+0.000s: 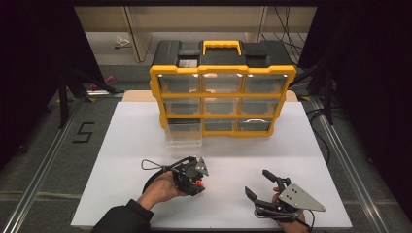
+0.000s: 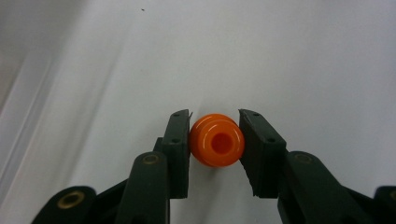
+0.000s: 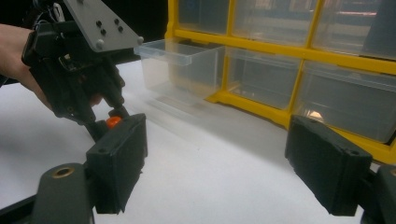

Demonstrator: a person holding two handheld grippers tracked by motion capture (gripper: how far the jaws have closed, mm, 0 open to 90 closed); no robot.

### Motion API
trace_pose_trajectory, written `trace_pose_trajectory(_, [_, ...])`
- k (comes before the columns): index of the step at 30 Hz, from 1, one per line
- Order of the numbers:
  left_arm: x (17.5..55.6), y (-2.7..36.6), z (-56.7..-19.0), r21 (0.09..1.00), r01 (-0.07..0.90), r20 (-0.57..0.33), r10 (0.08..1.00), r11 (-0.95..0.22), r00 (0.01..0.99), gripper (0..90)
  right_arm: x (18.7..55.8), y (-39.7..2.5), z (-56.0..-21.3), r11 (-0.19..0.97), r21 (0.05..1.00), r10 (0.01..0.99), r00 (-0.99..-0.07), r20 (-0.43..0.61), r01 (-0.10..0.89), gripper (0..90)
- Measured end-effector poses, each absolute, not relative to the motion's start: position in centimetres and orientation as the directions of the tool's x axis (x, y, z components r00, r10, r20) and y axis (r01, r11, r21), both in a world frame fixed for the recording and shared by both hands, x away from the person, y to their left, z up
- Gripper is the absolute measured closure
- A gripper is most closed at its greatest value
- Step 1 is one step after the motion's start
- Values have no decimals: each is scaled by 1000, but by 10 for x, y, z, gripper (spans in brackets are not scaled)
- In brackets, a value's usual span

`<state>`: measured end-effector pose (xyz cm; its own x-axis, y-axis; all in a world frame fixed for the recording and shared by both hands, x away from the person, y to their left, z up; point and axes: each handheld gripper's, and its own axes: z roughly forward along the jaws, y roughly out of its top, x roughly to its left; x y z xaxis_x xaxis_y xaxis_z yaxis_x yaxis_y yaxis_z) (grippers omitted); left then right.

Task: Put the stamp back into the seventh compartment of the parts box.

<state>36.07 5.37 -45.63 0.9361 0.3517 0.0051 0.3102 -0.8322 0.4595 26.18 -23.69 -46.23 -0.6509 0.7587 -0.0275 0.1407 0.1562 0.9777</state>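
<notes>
High view: left gripper [image 1: 197, 180] is sitting low over the white table [image 1: 121, 160], front-left of centre, w/ an orange bead [image 1: 198, 183] showing at its tip. Right gripper [image 1: 258, 185] is resting further right, jaws spread wide, gripping nothing. Yellow drawer organiser [image 1: 222, 103] is standing upright at the back; its bottom-left clear drawer [image 1: 183, 137] is sticking out toward the person.

Left gripper view: jaws are clamping the orange bead [image 2: 217, 140] from both sides, pads touching it, hole facing the cam. Bead is sitting right at the table surface [image 2: 280, 56]; can't tell if it's touching or just above.

Right gripper view: own jaws are standing far apart, empty. Beyond them the left gripper [image 3: 111, 120] is pointing down at the table, orange bead [image 3: 112, 122] pinched at its tip. Pulled-out clear drawer [image 3: 182, 63] is sitting just behind, well apart from the bead, organiser frame [image 3: 280, 51] to its right.
</notes>
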Motion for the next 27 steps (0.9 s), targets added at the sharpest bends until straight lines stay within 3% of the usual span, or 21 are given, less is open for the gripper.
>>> trace_pose_trajectory(27, [365,79,-433,626,341,43,467,-702,883,645,262,-237,-462,157,978,758,-651,-28,141,218])
